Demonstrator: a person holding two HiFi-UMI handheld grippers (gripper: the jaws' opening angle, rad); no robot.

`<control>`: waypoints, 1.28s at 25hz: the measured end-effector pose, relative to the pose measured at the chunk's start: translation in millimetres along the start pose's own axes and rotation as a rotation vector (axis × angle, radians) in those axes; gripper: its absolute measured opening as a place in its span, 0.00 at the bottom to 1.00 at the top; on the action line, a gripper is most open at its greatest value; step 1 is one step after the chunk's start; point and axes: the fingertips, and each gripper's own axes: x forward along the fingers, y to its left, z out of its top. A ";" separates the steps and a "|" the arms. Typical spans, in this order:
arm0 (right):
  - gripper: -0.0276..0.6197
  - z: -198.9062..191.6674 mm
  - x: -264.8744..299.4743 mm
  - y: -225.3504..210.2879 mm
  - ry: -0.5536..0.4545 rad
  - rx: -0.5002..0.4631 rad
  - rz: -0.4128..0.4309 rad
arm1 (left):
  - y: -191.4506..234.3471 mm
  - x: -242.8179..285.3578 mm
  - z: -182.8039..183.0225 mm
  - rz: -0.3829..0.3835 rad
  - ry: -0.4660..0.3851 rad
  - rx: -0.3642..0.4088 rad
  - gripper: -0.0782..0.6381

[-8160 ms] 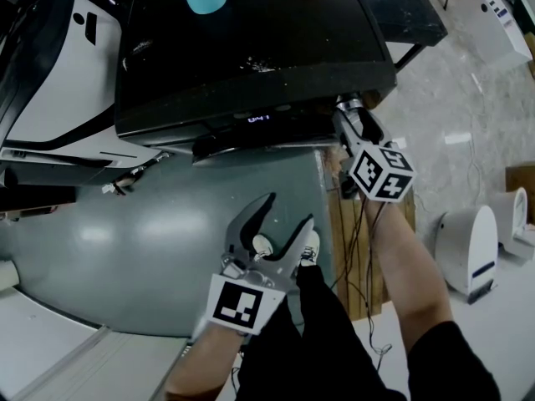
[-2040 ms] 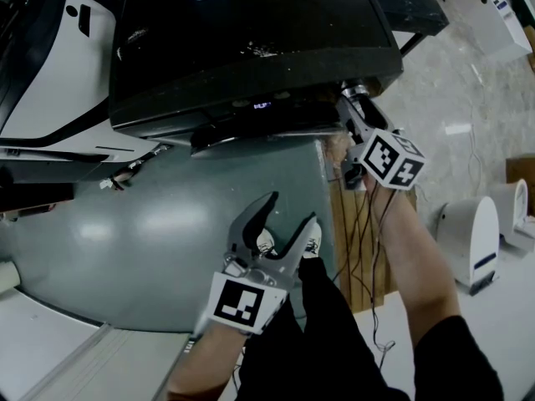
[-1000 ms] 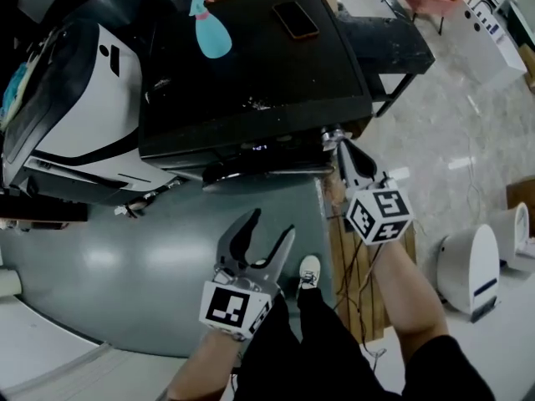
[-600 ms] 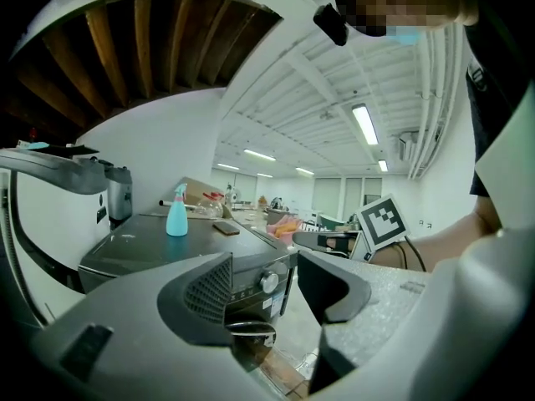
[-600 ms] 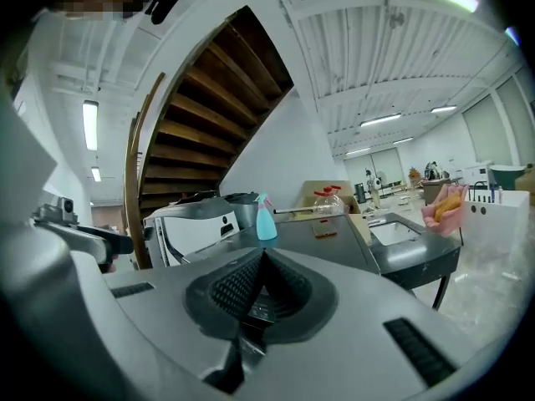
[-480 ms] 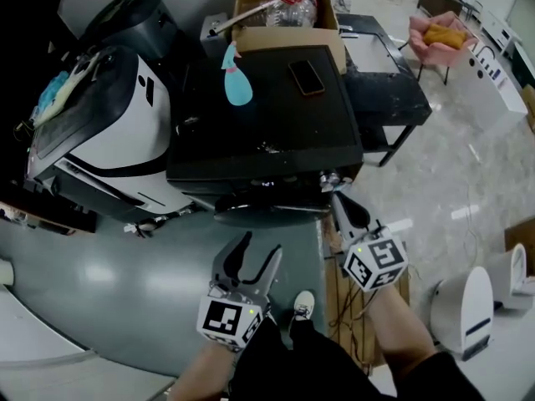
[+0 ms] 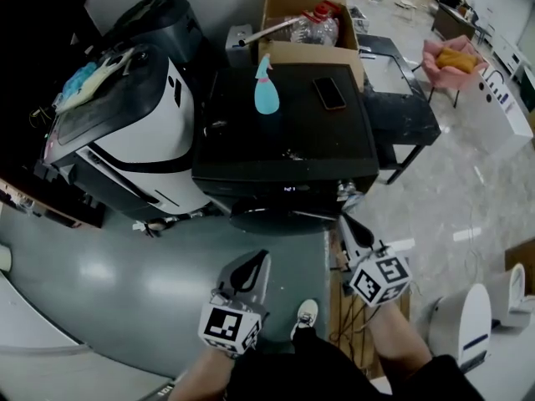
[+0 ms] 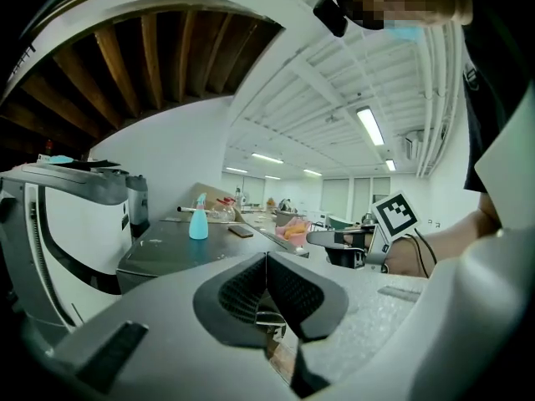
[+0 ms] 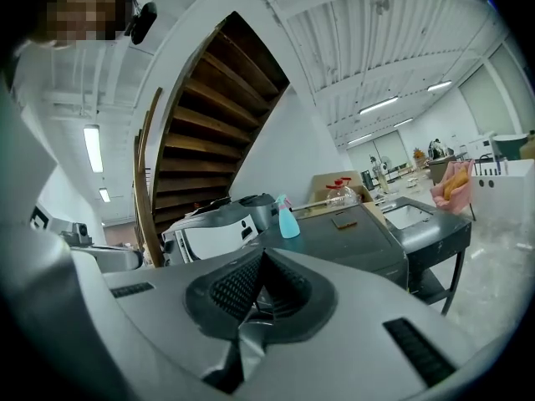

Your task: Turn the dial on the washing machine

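Note:
The black washing machine (image 7: pixel 288 132) stands in the middle of the head view, with a small lit display (image 7: pixel 288 189) on its front edge. Its dial (image 7: pixel 345 192) shows as a small pale knob at the front right corner. My right gripper (image 7: pixel 345 221) is shut and empty, its tips pointing up at the dial from a short way below, apart from it. My left gripper (image 7: pixel 257 259) hangs lower left over the grey floor, its jaws closing together with nothing between them. Both gripper views show the pads (image 8: pixel 251 286) (image 9: pixel 242 282) meeting on nothing.
A blue spray bottle (image 7: pixel 266 90) and a phone (image 7: pixel 329 93) lie on the machine's lid. A cardboard box (image 7: pixel 309 23) stands behind it, a white and black machine (image 7: pixel 125 124) at its left, a black table (image 7: pixel 401 98) and pink chair (image 7: pixel 456 57) at right. A wooden pallet (image 7: pixel 338 307) lies below.
The head view has pulled back, so the machine looks farther away. The right gripper has drawn down and away from the dial. The left gripper's jaws have gone from wide open to closed.

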 end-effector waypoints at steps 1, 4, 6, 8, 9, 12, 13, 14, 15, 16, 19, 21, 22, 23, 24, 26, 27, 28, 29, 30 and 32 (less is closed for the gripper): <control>0.04 -3.7 -0.1 8.0 0.005 -0.004 0.001 | 2.4 -6.0 -2.4 -0.005 0.015 -0.004 0.12; 0.04 -16.3 -2.1 36.0 0.024 -0.026 -0.009 | 11.0 -27.5 -12.9 -0.028 0.061 -0.009 0.12; 0.04 -23.4 -5.4 56.7 0.027 -0.038 -0.025 | 19.2 -44.4 -17.4 -0.054 0.059 -0.008 0.12; 0.04 -30.0 -11.1 78.8 0.022 -0.042 -0.042 | 30.3 -62.9 -21.3 -0.079 0.037 -0.004 0.12; 0.04 -33.5 -14.5 90.2 0.017 -0.042 -0.052 | 36.7 -72.6 -23.4 -0.088 0.028 -0.004 0.12; 0.04 -41.7 -26.9 124.1 0.003 -0.049 -0.089 | 53.6 -101.5 -28.6 -0.115 0.023 -0.021 0.12; 0.04 -43.8 -32.1 134.4 -0.002 -0.055 -0.104 | 57.2 -111.3 -29.9 -0.128 0.019 -0.026 0.12; 0.04 -46.2 -37.8 144.6 -0.008 -0.059 -0.116 | 59.6 -121.4 -31.2 -0.143 0.017 -0.030 0.12; 0.04 -48.7 -44.0 155.2 -0.013 -0.062 -0.127 | 60.9 -132.1 -32.9 -0.160 0.016 -0.032 0.12; 0.04 -51.3 -50.6 166.4 -0.018 -0.063 -0.139 | 61.6 -142.9 -34.8 -0.178 0.016 -0.031 0.12; 0.04 -59.0 -70.5 198.7 -0.036 -0.066 -0.174 | 62.1 -172.2 -41.9 -0.232 0.022 -0.017 0.12; 0.04 -62.3 -82.9 217.3 -0.053 -0.071 -0.196 | 60.4 -187.5 -45.1 -0.263 0.025 -0.011 0.12; 0.04 -64.1 -89.3 225.8 -0.059 -0.072 -0.206 | 58.6 -194.4 -45.9 -0.278 0.023 -0.007 0.12; 0.04 -65.9 -95.8 234.0 -0.063 -0.074 -0.214 | 56.6 -200.9 -46.4 -0.292 0.021 -0.003 0.12; 0.04 -67.8 -102.4 241.9 -0.064 -0.075 -0.222 | 54.4 -207.0 -46.5 -0.305 0.018 0.000 0.12; 0.04 -70.7 -115.7 255.8 -0.066 -0.081 -0.238 | 49.4 -217.9 -46.1 -0.327 0.013 0.003 0.12; 0.04 -71.3 -122.4 261.3 -0.065 -0.084 -0.246 | 46.0 -222.7 -45.7 -0.337 0.010 0.004 0.12; 0.04 -71.4 -128.9 265.8 -0.066 -0.087 -0.254 | 42.0 -227.0 -45.2 -0.346 0.007 0.005 0.12; 0.04 -70.9 -135.2 269.8 -0.069 -0.090 -0.259 | 37.4 -231.1 -44.4 -0.356 0.004 0.007 0.12; 0.04 -69.8 -141.5 273.5 -0.073 -0.093 -0.262 | 32.3 -235.0 -43.4 -0.365 0.000 0.009 0.12; 0.04 -66.6 -153.9 279.6 -0.082 -0.100 -0.264 | 21.2 -242.1 -41.2 -0.378 -0.008 0.015 0.12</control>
